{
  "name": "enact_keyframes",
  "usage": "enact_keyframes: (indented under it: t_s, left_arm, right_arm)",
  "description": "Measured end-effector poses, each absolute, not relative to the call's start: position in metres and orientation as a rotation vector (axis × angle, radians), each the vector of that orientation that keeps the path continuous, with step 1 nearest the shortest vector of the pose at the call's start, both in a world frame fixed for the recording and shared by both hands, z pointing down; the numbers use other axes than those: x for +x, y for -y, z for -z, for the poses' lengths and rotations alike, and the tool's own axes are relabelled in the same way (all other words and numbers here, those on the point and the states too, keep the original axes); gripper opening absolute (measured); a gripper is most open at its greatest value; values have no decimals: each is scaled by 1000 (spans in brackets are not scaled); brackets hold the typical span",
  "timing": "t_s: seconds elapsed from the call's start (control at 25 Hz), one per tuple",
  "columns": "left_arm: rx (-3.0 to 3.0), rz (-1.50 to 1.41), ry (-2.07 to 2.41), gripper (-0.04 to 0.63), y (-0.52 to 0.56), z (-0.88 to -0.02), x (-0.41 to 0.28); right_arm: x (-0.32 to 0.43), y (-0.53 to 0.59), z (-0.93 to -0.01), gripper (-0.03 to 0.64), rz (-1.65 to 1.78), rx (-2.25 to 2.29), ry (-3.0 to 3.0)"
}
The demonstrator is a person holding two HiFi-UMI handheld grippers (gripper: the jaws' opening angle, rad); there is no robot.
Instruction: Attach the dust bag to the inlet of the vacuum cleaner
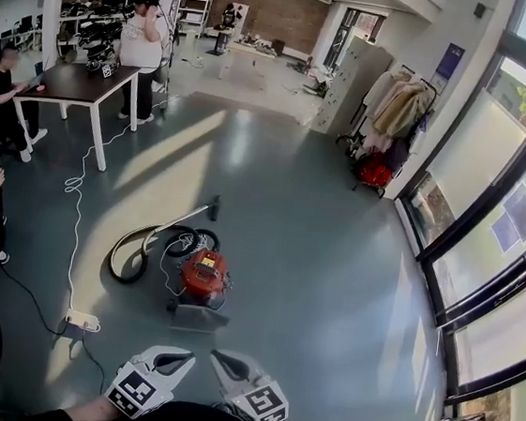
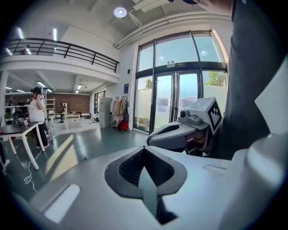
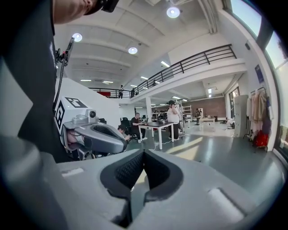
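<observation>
Head view: red vacuum cleaner (image 1: 204,278) sits mid-floor (image 1: 333,260), hose (image 1: 136,252) coiled beside it. I read left claw (image 1: 170,362) and right claw (image 1: 231,366) both closed on nothing, held side by side well short of it, presumably because nothing is within reach. I cannot find the dust bag.

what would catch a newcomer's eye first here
The red vacuum in the middle of the grey floor, its black hose looped to its left. Nearest the camera, the left tool and right tool are shut and empty. Tall windows line the right side.
</observation>
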State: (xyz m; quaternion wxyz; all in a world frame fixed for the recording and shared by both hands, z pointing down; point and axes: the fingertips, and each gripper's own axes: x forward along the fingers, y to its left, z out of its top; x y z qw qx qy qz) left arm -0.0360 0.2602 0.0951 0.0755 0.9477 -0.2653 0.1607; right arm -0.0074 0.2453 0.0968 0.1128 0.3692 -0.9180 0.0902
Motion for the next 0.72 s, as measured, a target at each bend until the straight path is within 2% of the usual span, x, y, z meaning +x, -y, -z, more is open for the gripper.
enact_keyframes:
  t_s: [0.72]
  left_arm:
    - [2844, -502, 798, 15, -273, -97, -34]
  right_arm:
    - [-3, -257, -100, -8, -275, 1078, 2685]
